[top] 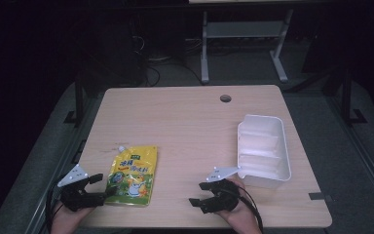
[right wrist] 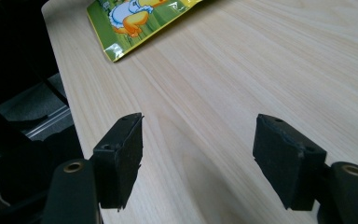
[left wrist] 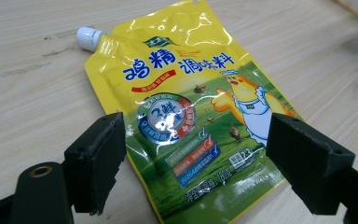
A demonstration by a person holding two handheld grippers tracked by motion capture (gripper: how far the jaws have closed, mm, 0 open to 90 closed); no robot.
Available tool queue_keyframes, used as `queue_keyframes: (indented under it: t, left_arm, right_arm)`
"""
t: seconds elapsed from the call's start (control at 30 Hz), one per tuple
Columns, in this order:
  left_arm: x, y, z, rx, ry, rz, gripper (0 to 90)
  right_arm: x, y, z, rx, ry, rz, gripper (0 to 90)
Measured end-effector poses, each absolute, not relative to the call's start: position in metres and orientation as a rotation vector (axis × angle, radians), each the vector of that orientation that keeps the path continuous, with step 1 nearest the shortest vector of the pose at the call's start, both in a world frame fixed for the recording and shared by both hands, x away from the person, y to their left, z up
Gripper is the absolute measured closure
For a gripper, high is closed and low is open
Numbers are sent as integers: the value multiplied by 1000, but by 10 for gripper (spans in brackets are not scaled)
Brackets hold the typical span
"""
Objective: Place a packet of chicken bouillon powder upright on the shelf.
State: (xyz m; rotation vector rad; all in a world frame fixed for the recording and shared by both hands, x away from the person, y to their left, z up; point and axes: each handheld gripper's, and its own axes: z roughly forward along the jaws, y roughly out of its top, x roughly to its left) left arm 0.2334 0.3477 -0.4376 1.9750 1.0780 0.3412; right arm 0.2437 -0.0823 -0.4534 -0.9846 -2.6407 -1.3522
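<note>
The yellow pouch point(top: 132, 175) is lying flat on the near left part of the table point(top: 185, 122), its white cap point(left wrist: 88, 38) pointing to the far left and its bottom edge facing the person; being thin, slick and flat against the wood, it is likely to be the trouble here, since jaws closing on it from above could be skating over the glossy film or pushing it along the table rather than pinching it; a grip taken on one bottom corner alone could also be letting the filled pouch sag and twist as it is lifting, and a drag toward the near edge could be tipping it off the table; the left gripper point(left wrist: 193, 149) is hovering just over the pouch's near end with its jaws standing wide apart, one to each side of the printed bottom, and its pads are not pressing on anything as far as the left gripper view is showing; the right gripper point(right wrist: 198, 156) is waiting to the right, over bare wood, its jaws likewise wide and holding nothing; the white tray point(top: 263, 151) is sitting on the right side, just beyond that gripper and well apart from the pouch.
</note>
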Motion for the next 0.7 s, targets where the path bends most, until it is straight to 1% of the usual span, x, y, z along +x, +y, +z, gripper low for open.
queue_keyframes:
  t: [0.27,0.7]
  left_arm:
    - [239,348,-439,2000,1065,337,212]
    - [253,347,-438,2006,1071,322,293]
  right_arm:
    - [248,-77,-453,-980,-2641,-1360,322]
    - [285,-55,-436,-986,-2629,-1376,315]
